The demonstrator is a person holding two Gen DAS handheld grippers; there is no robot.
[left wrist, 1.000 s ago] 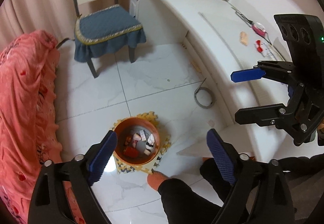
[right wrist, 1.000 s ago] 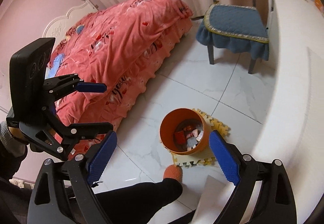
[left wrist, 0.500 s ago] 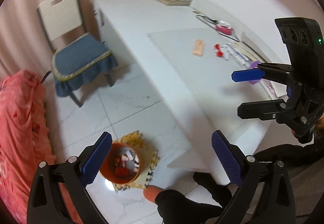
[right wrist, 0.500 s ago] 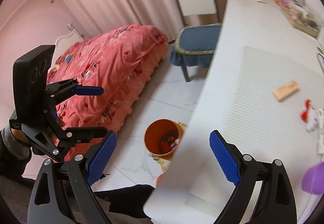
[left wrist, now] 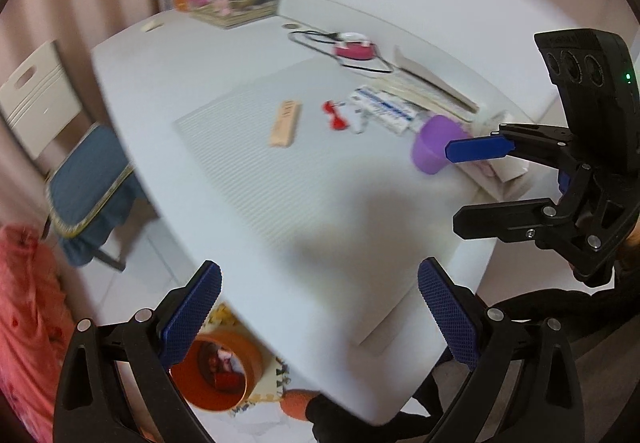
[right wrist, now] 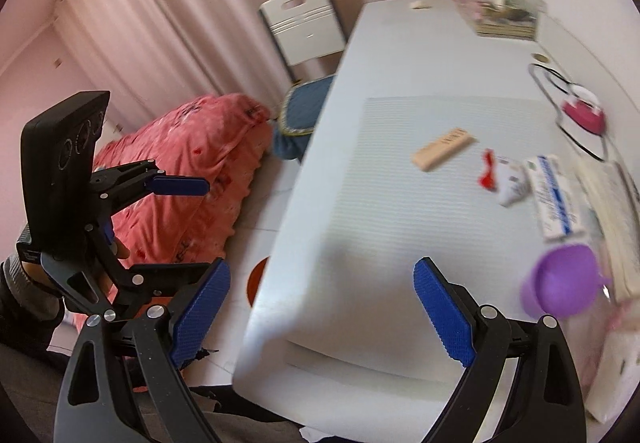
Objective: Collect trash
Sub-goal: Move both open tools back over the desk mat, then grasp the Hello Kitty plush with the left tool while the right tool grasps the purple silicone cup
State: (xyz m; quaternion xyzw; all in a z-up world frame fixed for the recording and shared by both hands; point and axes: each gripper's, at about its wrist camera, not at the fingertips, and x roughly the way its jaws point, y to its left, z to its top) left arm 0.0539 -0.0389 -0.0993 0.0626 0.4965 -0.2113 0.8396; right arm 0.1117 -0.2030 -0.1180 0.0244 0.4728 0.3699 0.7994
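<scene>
Trash on the white table (left wrist: 248, 171) is a tan wrapper bar (left wrist: 285, 124) lying flat on the ribbed mat (left wrist: 256, 179), just above centre in the left wrist frame and well beyond both blue pads of the left gripper (left wrist: 320, 317), which fill the bottom edge. Just right of the bar lies a small red-and-white wrapper (left wrist: 338, 115), close to it but apart. In the right wrist frame the same bar (right wrist: 443, 149) sits above the gap of the right gripper (right wrist: 322, 313), far ahead of the pads, with the red-and-white wrapper (right wrist: 496, 177) to its right. Neither gripper holds anything: the jaws of both stand spread wide, empty. An orange bin (left wrist: 216, 373) stands on the floor at the lower left of the left wrist frame, partly behind the left pad, with scraps showing inside; the right wrist frame shows only a sliver of it (right wrist: 258, 279) past the table edge. Further right on the table a purple cup (left wrist: 434, 149) stands near a white-and-blue box (left wrist: 382, 111). Toward the upper part of the left wrist frame are a pink-and-white object (left wrist: 354, 47) and a clear tray (left wrist: 236, 1) of small items. A blue-cushioned chair (left wrist: 86, 183) stands at the left, with a coral bedspread (right wrist: 192, 179) beyond.
</scene>
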